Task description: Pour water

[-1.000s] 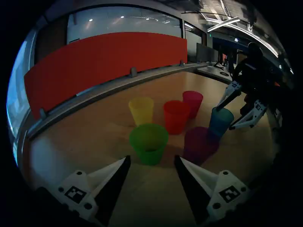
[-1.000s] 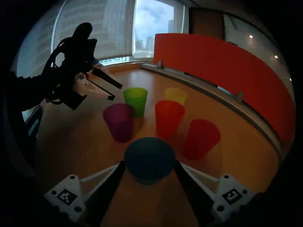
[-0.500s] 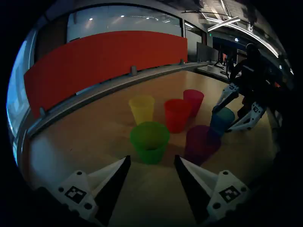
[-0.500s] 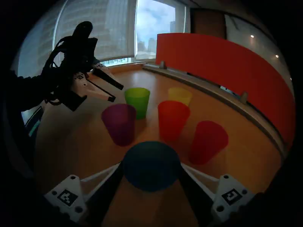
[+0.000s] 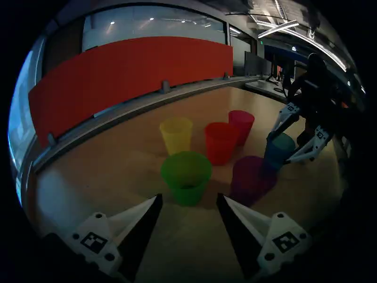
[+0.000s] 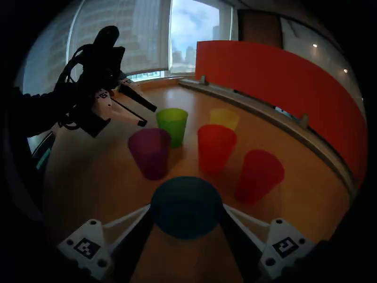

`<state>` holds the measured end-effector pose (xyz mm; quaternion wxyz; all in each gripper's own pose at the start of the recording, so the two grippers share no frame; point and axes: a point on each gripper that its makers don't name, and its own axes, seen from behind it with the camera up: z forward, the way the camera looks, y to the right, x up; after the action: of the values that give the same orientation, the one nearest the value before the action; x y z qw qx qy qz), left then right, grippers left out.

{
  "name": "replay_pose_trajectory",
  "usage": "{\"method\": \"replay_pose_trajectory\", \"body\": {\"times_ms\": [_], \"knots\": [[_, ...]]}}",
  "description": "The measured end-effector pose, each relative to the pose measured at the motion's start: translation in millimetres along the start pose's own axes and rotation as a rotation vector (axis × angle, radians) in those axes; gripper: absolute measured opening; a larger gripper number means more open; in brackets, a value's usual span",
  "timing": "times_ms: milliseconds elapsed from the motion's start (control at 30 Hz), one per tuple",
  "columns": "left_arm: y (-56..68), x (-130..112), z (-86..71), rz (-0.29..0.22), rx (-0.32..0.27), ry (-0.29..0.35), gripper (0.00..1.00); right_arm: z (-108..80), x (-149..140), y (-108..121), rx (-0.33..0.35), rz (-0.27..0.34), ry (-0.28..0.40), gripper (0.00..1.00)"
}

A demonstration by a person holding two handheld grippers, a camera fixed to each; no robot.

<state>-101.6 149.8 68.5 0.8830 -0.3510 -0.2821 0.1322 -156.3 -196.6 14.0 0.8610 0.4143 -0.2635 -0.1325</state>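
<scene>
The blue cup is near the red cup, which stands on the surface. My right tongs pinch the blue cup on both sides. My left tongs are wide open and hold nothing.

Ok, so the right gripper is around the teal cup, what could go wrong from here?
1. The teal cup sits close among the purple cup, red cup and pink cup; swinging it to pour could knock one over.
2. The fingers of the right gripper grip its tapered wall, so it might slip when tilted.
3. The left gripper hangs open near the green cup and steadies nothing, so a receiving cup could shift.
</scene>
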Motion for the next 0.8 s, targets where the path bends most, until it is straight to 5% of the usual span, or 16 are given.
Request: {"method": "replay_pose_trajectory", "body": {"times_ms": [800], "knots": [[-6.5, 7, 36.0, 0.022, 0.002, -0.041, 0.85, -26.5, 15, 8, -0.021, 0.018, 0.058, 0.91]]}}
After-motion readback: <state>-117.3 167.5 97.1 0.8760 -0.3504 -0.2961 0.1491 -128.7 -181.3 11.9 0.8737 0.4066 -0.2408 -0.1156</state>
